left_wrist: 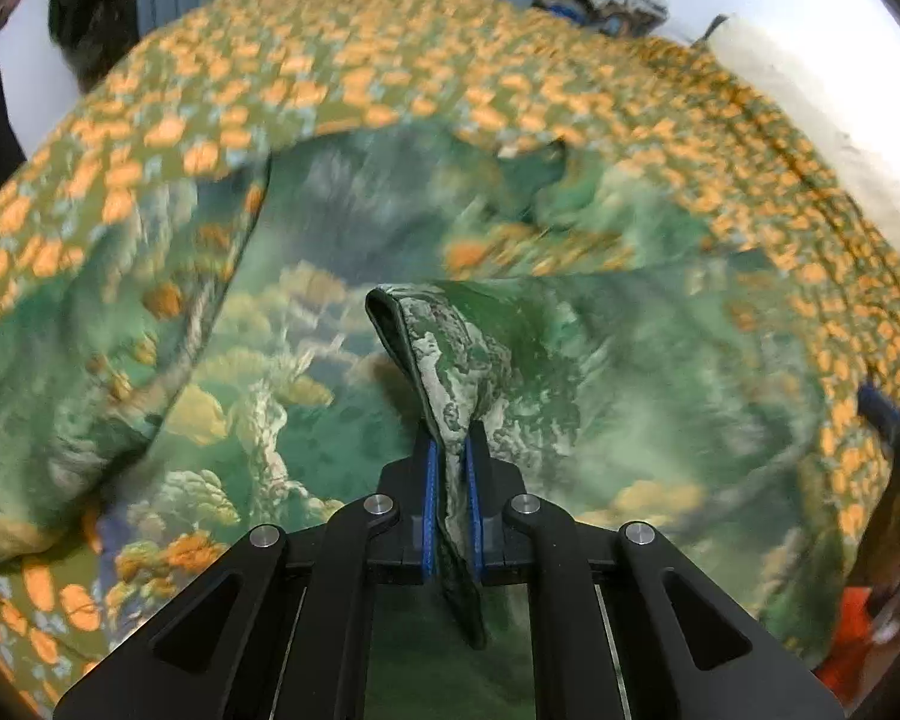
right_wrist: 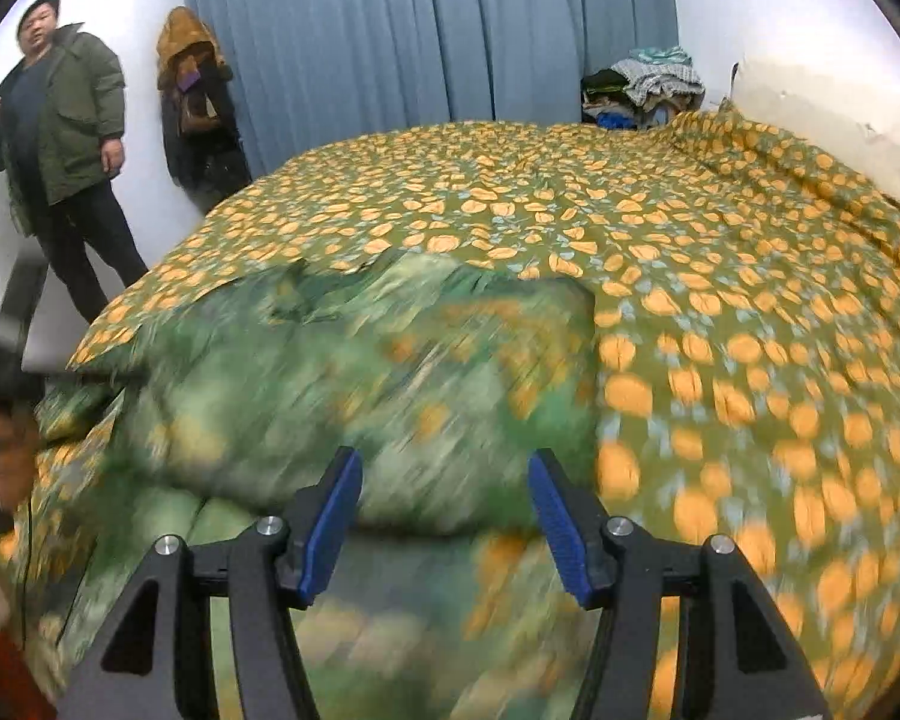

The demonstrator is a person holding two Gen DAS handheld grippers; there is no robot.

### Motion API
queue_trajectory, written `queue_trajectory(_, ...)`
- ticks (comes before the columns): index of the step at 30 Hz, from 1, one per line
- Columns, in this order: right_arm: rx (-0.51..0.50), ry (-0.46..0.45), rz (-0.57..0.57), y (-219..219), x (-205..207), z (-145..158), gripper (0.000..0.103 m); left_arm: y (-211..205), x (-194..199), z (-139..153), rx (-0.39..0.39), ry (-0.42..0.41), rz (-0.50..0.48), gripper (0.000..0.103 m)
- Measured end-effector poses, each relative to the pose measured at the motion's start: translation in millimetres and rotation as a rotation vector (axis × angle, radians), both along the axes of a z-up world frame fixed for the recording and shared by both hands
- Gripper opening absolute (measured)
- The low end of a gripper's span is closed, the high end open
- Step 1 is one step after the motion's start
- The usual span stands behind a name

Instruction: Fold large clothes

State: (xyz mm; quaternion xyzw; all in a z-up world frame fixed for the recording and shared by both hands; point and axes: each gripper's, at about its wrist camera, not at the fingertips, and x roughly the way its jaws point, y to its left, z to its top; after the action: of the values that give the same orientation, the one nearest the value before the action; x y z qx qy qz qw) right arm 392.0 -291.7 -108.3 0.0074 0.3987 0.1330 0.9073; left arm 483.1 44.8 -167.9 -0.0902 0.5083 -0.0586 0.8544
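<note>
Gripping: the left gripper (left_wrist: 450, 468) is clamped narrow on a folded edge of the green printed garment (left_wrist: 354, 360), and the fabric rises in a loop between its blue pads (left_wrist: 431, 480).
Free tool: the right gripper (right_wrist: 444, 516) stands wide apart with nothing between its jaws, hovering just above a bunched mound of the same garment.
Garment: it lies spread and rumpled on the bed, part of it piled in a heap near the front; much of it is motion-blurred in both views, so its outline and which end is held cannot be told.
Bed: an olive bedspread (right_wrist: 690, 228) with orange leaf shapes lies under the garment and runs back toward the blue curtain (right_wrist: 426, 30).
Surroundings: a bystander in a green jacket (right_wrist: 54, 138) stands by the wall at left, and a stack of folded textiles (right_wrist: 648, 84) sits at the far corner.
Risk, one-sided hold: with only the left side pinched, I judge the cloth could drag and twist, giving a crooked fold.
Risk, grabbing bedspread: the right jaws could close on the bedspread together with the garment, since the two lie pressed against each other.
Risk, slip: the thin held edge may slide out of the pads if pulled sharply.
Writing: no brand, label or readable text shows in either view.
</note>
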Motion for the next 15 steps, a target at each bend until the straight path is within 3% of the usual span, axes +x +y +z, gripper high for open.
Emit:
queue_trajectory(4, 0.006, 0.077, 0.025, 2.5, 62.2, -29.6, 0.059, 3.4, -2.6, -19.0, 0.000, 0.007, 0.009, 0.008)
queue_trajectory(9, -0.051, 0.258, 0.077, 11.4, 98.9, -101.5, 0.058, 3.8, -4.5, -32.6, -0.006, -0.005, 0.003, 0.011)
queue_trajectory(12, -0.046, 0.281, 0.072, 12.0, 103.9, -104.3, 0.058, 6.8, -4.9, -36.2, -0.025, -0.012, 0.003, 0.012)
queue_trajectory(15, -0.097, 0.343, 0.105, 18.7, 116.1, -89.0, 0.058, 7.7, -6.0, -38.4, -0.034, -0.020, 0.006, 0.012)
